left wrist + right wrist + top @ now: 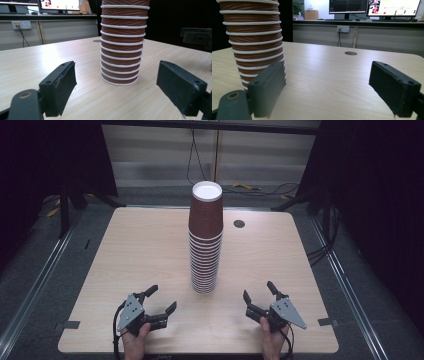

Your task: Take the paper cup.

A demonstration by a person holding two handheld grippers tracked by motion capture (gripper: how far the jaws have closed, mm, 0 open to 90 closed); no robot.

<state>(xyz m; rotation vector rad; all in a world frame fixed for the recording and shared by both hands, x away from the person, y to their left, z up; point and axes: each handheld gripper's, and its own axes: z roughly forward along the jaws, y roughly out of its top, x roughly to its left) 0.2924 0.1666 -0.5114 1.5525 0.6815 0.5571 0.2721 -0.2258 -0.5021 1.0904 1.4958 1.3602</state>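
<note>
1. Pale wooden table (150, 250) under dark curtains, with a small round cable hole (239, 224) far beyond the right tongs.
2. Left tongs (163, 298) low at the near edge, held in a hand (134, 342), jaws spread wide, nothing between them.
3. Right tongs (259, 294) likewise near the front edge, jaws wide apart and empty, held in the other hand (272, 342).
4. Tall stack of brown paper cups (205, 240) upright between the two tongs and a little ahead of both, mouth up, white rims ringing its lower half.
5. Seen from the left tongs (116, 85): stack (121, 45) straight ahead, centred between the jaws, near but not touching.
6. Seen from the right tongs (327, 87): stack (254, 37) ahead and off to the left, partly behind the left jaw; contact with that jaw impossible to tell.
7. Monitors (374, 6) on a bench in the background beyond the table.
</note>
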